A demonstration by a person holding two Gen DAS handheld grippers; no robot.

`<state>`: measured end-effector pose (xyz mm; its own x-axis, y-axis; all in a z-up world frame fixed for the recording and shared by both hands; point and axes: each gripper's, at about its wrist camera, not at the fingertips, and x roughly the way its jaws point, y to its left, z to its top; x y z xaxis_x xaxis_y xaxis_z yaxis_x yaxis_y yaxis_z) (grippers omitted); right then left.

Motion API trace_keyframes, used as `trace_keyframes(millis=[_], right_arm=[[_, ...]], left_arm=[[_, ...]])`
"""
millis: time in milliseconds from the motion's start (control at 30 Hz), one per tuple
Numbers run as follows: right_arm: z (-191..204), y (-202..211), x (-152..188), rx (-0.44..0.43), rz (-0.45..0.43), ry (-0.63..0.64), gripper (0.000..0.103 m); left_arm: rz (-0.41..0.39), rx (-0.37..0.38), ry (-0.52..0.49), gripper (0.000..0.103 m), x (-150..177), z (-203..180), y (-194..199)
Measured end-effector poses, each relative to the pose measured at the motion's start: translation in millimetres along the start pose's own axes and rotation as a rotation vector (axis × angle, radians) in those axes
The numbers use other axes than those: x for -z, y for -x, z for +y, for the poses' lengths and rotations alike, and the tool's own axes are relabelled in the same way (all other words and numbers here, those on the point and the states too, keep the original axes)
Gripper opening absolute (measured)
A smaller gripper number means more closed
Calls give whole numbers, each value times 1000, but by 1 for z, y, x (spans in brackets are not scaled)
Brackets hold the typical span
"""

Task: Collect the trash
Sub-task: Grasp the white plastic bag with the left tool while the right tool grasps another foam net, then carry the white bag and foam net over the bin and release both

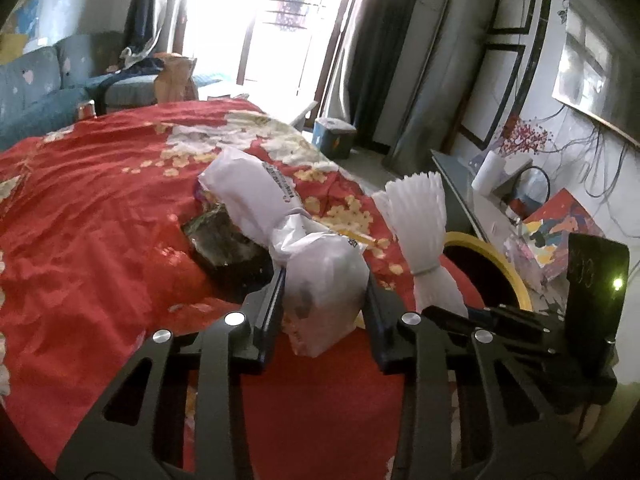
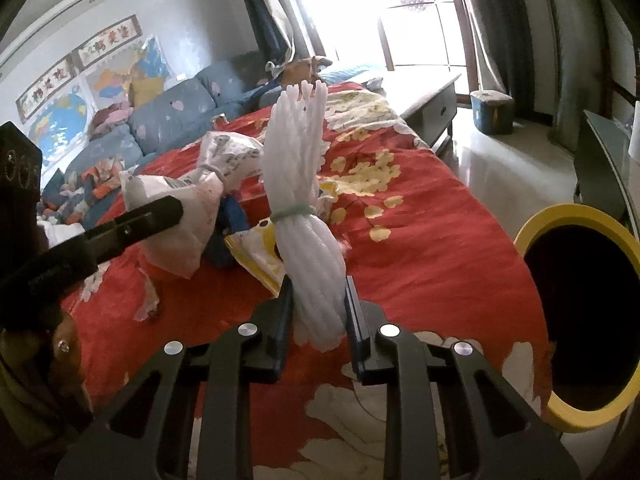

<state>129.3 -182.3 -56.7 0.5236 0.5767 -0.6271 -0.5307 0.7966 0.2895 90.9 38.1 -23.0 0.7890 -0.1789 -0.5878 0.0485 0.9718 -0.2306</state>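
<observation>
My left gripper (image 1: pixel 325 282) is shut on the lower end of a white plastic bag (image 1: pixel 320 276) knotted in the middle, which leans up and away over the red bedcover (image 1: pixel 100 208). To its right, my right gripper (image 2: pixel 319 286) is shut on a white foam-net bundle (image 2: pixel 298 160) tied with a pale band and standing upright. The same bundle (image 1: pixel 424 216) shows in the left wrist view. In the right wrist view the bag (image 2: pixel 180 220) sits at the left. A yellow-rimmed round bin (image 2: pixel 560 212) opens at the bed's right edge.
More litter lies on the bedcover: a dark foil packet (image 1: pixel 220 240), a yellow-white wrapper (image 2: pixel 260 254) and a blue item (image 2: pixel 230 216). A blue sofa (image 2: pixel 172 116) stands behind the bed. A low cabinet (image 1: pixel 460 196) with clutter lines the right wall.
</observation>
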Motion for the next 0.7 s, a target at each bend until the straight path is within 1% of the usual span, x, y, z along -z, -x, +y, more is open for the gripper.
trace_keyframes(millis=[167,400,700], right_arm=[[-1,8,-3,9,-29,0,23],[-4,20,-5,28,-66,-11,23],[-12,34,-9,49,-102,-35,23]], left_arm=[[-37,14,-2,28,-8,-1,12],[-65,47,-19,28,-13,-11,23],[-72,73,-44,28,-14,-26,29]])
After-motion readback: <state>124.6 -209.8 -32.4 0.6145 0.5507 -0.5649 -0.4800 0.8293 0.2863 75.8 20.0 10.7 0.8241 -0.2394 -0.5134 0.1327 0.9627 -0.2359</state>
